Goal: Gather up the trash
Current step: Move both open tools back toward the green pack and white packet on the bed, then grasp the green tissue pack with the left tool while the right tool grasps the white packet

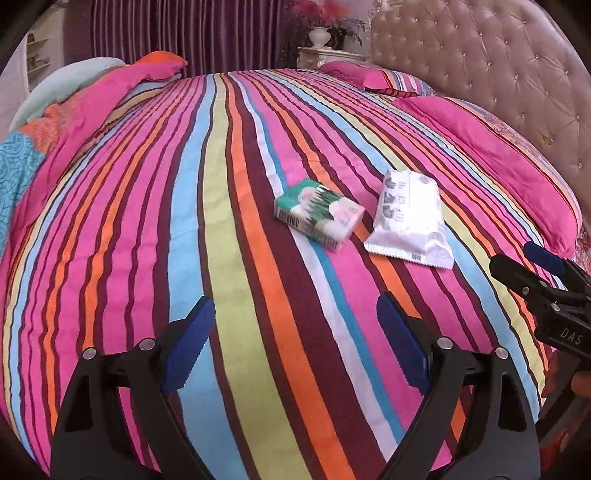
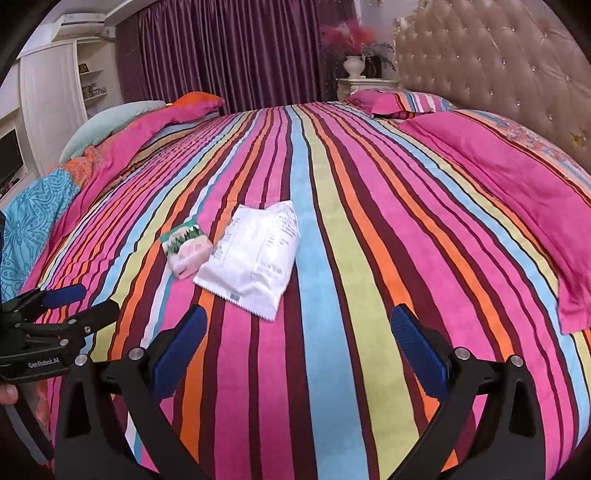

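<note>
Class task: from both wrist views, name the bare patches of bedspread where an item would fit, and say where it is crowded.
Free: the striped bedspread between the open left gripper and the green box; also the wide stretch toward the folded quilt. Crowded: the box beside the white packet, and the pillows along the headboard.

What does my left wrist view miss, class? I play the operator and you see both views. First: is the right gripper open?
Observer: Yes. The right gripper is open, its fingers wide apart with nothing between them.
Operator: What lies nearest its fingers?
Observer: The white pouch, just ahead of the left finger, with the green box beside it.
Operator: Is anything high on the wall to the left?
Observer: An air conditioner, mounted above the white shelves.
</note>
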`<state>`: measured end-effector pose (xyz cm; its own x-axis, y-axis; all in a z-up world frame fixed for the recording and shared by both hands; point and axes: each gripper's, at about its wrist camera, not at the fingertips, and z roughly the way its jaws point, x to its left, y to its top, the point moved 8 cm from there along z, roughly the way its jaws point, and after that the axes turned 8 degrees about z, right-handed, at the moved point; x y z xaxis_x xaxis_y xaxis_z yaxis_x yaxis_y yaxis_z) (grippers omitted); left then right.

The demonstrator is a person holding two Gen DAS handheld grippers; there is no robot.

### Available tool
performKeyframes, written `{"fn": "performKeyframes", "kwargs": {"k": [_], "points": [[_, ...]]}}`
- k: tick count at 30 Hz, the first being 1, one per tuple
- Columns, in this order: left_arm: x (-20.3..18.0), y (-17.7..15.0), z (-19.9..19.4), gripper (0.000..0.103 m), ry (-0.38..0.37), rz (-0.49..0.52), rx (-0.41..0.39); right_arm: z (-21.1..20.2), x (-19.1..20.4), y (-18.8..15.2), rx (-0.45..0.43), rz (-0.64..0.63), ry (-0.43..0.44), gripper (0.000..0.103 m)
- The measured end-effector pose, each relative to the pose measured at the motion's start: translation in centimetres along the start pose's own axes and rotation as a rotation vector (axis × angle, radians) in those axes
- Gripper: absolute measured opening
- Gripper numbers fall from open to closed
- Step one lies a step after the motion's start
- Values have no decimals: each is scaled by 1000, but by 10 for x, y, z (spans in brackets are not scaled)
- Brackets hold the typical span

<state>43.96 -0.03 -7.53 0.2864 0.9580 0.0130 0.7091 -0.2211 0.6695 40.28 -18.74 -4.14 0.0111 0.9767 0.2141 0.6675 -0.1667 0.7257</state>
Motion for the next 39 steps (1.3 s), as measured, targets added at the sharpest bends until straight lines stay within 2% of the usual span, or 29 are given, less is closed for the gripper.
{"fn": "performKeyframes", "kwargs": {"k": [15,39], "points": [[7,24,36,87,-34,12,13,27,15,22,12,16,40,95],[-3,60,112,87,-72,186,79,98,29,25,132,-3,33,95]]}}
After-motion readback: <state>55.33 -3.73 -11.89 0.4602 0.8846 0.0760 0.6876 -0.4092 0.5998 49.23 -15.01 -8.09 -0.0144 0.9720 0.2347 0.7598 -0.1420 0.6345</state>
